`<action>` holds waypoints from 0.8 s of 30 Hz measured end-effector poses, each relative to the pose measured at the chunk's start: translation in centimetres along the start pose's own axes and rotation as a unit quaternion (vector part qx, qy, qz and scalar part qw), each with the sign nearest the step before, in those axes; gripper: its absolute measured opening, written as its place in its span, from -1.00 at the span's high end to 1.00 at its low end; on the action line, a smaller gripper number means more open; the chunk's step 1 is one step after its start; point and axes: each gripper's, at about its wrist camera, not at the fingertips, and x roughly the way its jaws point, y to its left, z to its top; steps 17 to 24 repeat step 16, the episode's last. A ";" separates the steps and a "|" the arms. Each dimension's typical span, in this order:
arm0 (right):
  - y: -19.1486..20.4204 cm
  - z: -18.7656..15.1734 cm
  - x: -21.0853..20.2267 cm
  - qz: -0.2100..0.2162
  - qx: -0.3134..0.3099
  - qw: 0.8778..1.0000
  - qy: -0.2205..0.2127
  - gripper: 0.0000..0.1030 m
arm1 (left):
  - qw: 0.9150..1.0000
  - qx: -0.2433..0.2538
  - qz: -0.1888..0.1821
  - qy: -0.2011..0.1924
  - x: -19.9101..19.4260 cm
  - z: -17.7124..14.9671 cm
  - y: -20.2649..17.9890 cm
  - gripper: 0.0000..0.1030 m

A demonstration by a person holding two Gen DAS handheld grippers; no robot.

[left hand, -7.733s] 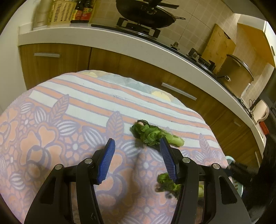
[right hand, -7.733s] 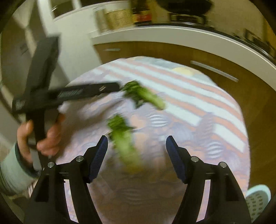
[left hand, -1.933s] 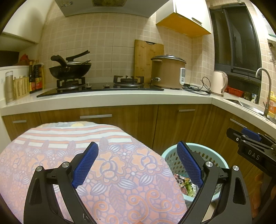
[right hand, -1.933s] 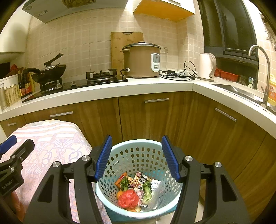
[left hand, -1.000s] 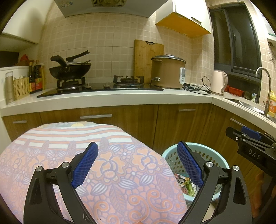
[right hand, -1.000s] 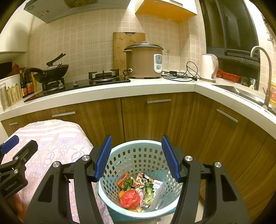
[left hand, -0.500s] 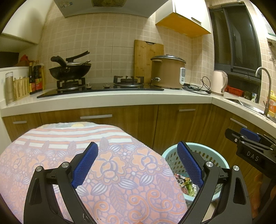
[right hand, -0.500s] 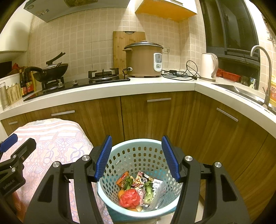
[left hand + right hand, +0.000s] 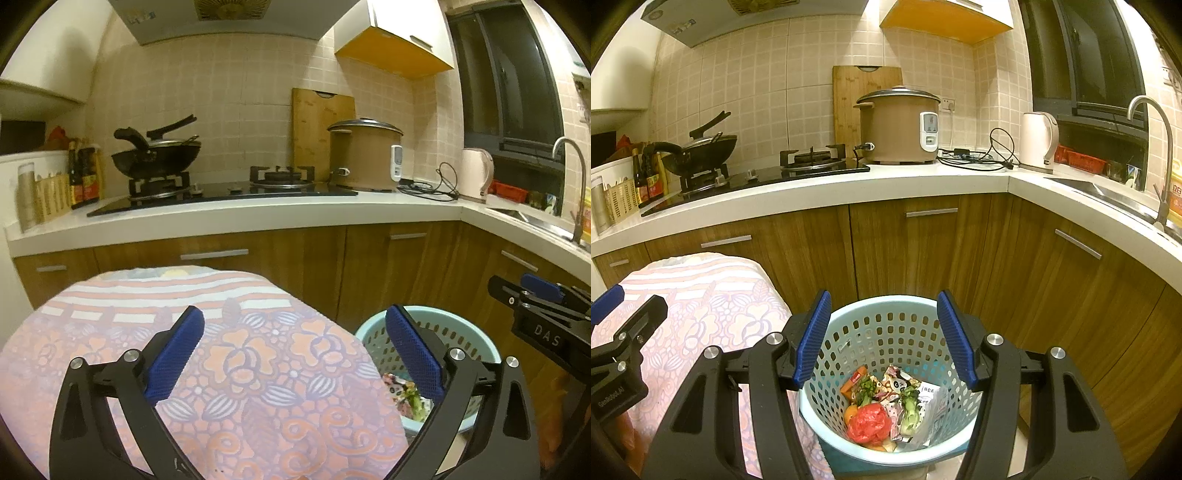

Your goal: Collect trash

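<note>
To the far left of our left gripper [image 9: 295, 350], a black wok [image 9: 157, 158] sits on the hob. The gripper's jaws are opening to their widest with nothing between them, only the flower-patterned tablecloth [image 9: 258, 369] below and ahead. Just right of its right finger stands the pale blue perforated basket [image 9: 476, 343], beside the table's edge, with the wooden cabinet doors [image 9: 402, 269] behind — and beyond the basket, our right gripper [image 9: 535, 299] comes in from the right edge. In the right wrist view, the same tablecloth [image 9: 713, 299] lies to the left of our right gripper [image 9: 884, 336], whose jaws stand partly apart and empty above the basket [image 9: 886, 306]. Directly between and below its fingers, inside the basket, rests the collected trash [image 9: 894, 406] — a crumpled red bag, green vegetable stalks, printed wrappers, orange scraps. Further right, a rice cooker [image 9: 899, 125] and a white kettle [image 9: 1038, 142] stand on the counter, then the sink tap [image 9: 1152, 147].
</note>
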 end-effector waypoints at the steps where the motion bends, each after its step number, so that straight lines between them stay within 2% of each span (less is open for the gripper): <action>1: 0.0 0.0 0.0 0.000 0.000 1.000 0.000 -0.09 | 1.000 0.003 0.003 0.000 0.1 0.0 -0.1 -0.85; 6: -0.1 -0.3 0.2 0.000 0.000 1.000 0.003 -0.09 | 1.000 0.016 0.022 -0.004 0.0 0.0 -0.3 -0.86; 12: -0.3 -0.3 0.4 0.000 0.002 1.000 0.004 -0.09 | 1.000 0.009 0.004 0.012 0.4 0.1 -0.1 -0.86; 24: -0.3 -0.2 0.4 -0.001 0.000 1.000 0.004 -0.09 | 1.000 0.007 0.001 0.008 0.2 0.0 0.1 -0.86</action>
